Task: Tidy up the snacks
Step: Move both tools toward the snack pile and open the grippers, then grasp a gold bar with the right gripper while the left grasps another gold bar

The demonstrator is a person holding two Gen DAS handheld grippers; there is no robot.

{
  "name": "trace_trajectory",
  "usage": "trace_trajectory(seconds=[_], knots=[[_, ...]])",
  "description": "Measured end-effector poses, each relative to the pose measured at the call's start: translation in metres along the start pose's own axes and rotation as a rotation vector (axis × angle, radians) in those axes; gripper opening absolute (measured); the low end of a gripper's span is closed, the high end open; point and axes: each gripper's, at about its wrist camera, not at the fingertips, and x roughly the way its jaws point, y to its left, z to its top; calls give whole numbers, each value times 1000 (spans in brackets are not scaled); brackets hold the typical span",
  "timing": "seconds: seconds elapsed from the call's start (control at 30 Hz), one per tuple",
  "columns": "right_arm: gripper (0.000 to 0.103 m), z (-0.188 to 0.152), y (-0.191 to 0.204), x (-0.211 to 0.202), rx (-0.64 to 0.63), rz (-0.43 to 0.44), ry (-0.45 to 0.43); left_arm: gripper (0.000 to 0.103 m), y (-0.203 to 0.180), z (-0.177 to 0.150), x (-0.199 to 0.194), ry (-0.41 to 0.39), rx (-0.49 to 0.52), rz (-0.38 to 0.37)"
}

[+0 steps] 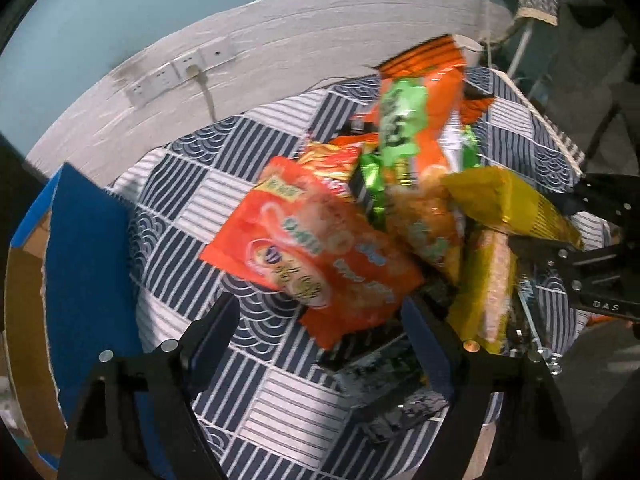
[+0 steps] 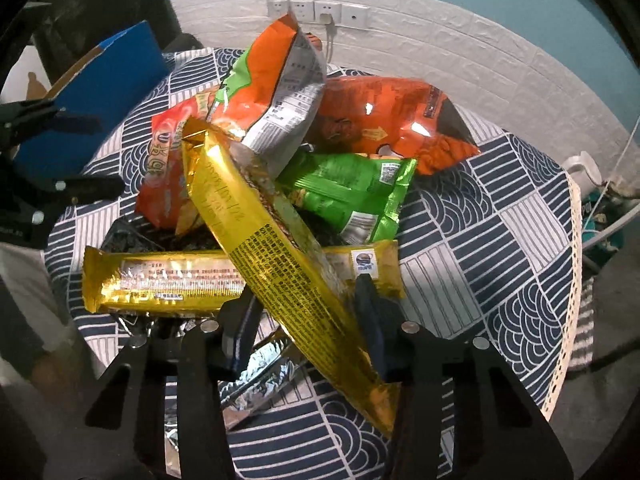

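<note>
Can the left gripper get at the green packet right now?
Probably not directly: the green packet sits mid-pile, overlapped by the orange-and-green bag and the long gold packet. The left gripper is open, nearer the red-orange packet.

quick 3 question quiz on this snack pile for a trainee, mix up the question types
1. True or false: the right gripper has a gold pack between its fingers.
2. Which lies nearest the blue box? A) green bag B) orange noodle pack C) dark orange chip bag
3. Fill in: the snacks lie on a blue and white patterned ____.

Key
1. True; it looks shut on that pack.
2. B, the orange noodle pack.
3. tablecloth.
</note>
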Motion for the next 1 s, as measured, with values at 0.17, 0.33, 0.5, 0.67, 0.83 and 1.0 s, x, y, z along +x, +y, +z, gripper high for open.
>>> trace_trajectory(seconds=[0.17, 0.33, 0.5, 0.67, 0.83, 1.0], knots=[[34, -2, -12, -11, 80, -9, 5, 85, -11, 5, -2, -4, 2, -64], [29, -10, -33, -20, 232, -11, 34, 85, -25, 10, -4, -12, 10, -125], [30, -20, -60, -21, 393, 7, 26, 85, -47, 13, -3, -8, 59, -163], [30, -30, -78, -20, 504, 0, 25, 85, -78, 15, 5, 9, 161, -154], [22, -42, -83, -11, 529, -4, 70, 85, -103, 17, 20, 37, 260, -124], [23, -46, -84, -8, 543, 34, 67, 85, -116, 19, 39, 69, 318, -68]])
